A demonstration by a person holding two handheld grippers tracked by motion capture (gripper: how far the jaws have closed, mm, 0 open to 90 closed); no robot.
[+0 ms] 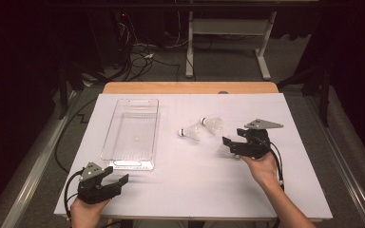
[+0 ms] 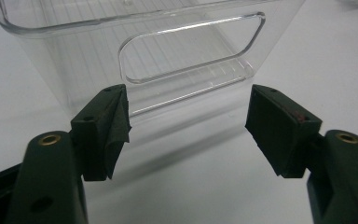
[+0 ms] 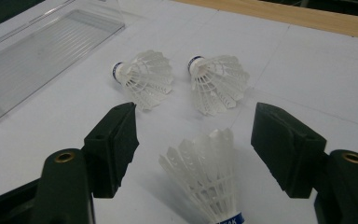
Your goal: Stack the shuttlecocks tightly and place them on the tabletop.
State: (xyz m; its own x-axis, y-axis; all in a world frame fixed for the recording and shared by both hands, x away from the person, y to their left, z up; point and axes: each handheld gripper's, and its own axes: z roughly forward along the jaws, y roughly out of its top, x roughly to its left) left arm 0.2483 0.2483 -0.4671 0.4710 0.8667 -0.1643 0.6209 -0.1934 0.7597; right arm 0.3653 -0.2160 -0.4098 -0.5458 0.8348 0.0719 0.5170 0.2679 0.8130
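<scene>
So far nothing has gone into the clear bin (image 1: 132, 135): it lies bare on the white desk (image 1: 190, 190), and all three shuttlecocks are outside it, well to its right. By that, the work looks to be at its very start, with each shuttlecock yet to be picked up and carried across.

The right tool (image 1: 228, 144) has its jaws spread wide around the nearest shuttlecock (image 3: 208, 175) without pressing on it; there is a gap on both sides, so nothing is gripped yet. The left tool (image 1: 116, 182) rests near the front edge of the desk, just short of the bin's near end, jaws equally wide and holding nothing.

From the high view, the layout is plain: the second shuttlecock (image 1: 191, 133) and the third shuttlecock (image 1: 212, 125) lie side by side between the bin and the right tool, while the nearest one is only a pale smudge at the jaws. Its feathered skirt and blue-banded cork, pointing back toward the tool, come clear in the right gripper view. Close up in the left gripper view are the bin's handle cut-out (image 2: 191, 49) and ribbed floor.
</scene>
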